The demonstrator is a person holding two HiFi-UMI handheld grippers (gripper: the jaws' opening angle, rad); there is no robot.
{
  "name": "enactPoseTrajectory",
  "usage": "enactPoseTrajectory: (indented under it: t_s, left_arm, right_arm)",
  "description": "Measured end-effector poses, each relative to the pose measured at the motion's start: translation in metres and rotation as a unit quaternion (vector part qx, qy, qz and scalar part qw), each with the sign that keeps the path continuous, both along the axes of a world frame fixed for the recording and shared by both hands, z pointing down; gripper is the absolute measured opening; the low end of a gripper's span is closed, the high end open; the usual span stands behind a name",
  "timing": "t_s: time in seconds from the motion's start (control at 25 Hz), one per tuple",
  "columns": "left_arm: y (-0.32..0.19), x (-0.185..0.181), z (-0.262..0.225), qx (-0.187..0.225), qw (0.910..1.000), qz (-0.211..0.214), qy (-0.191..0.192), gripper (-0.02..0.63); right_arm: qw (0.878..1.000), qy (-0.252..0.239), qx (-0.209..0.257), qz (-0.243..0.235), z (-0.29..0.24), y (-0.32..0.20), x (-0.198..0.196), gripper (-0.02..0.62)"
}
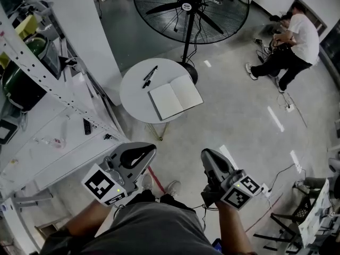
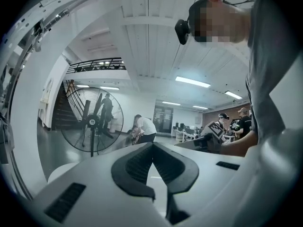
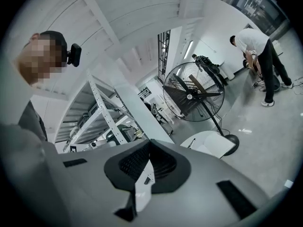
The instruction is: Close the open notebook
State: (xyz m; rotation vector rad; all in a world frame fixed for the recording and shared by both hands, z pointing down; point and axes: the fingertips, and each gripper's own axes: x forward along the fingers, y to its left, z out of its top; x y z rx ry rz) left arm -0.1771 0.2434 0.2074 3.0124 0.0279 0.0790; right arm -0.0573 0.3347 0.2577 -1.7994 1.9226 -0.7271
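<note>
The open notebook [image 1: 175,96] lies flat with blank white pages on a small round white table [image 1: 133,92], and a black pen [image 1: 150,76] rests beside it at the far left. Both grippers are held low near the person's body, well short of the table. The left gripper [image 1: 153,149] is shut with nothing in it; in its own view its jaws [image 2: 152,145] meet at the tip. The right gripper [image 1: 205,154] is also shut and empty, its jaws [image 3: 149,143] closed, and the table [image 3: 206,138] shows beyond them.
A large black pedestal fan [image 1: 191,9] stands just behind the table. White metal shelving [image 1: 48,89] with equipment runs along the left. A person [image 1: 292,41] crouches on the floor at the far right. Cables and a chair frame [image 1: 297,217] lie at the lower right.
</note>
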Motion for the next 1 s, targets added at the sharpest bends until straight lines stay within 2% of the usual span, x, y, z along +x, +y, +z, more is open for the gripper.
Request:
enactPoseTrajectory:
  t_s: [0.56,1.0]
  left_arm:
    - [0.045,0.041,0.003,0.006,0.9998,-0.018,0.002,0.015]
    - [0.05,0.059,0.0,0.013,0.9996,-0.024,-0.001,0.015]
  right_arm:
    - [1.0,-0.001,-0.018,-0.022,0.023,0.04,0.039,0.017]
    - [1.0,-0.013,-0.007,-0.01,0.028,0.053,0.067,0.017]
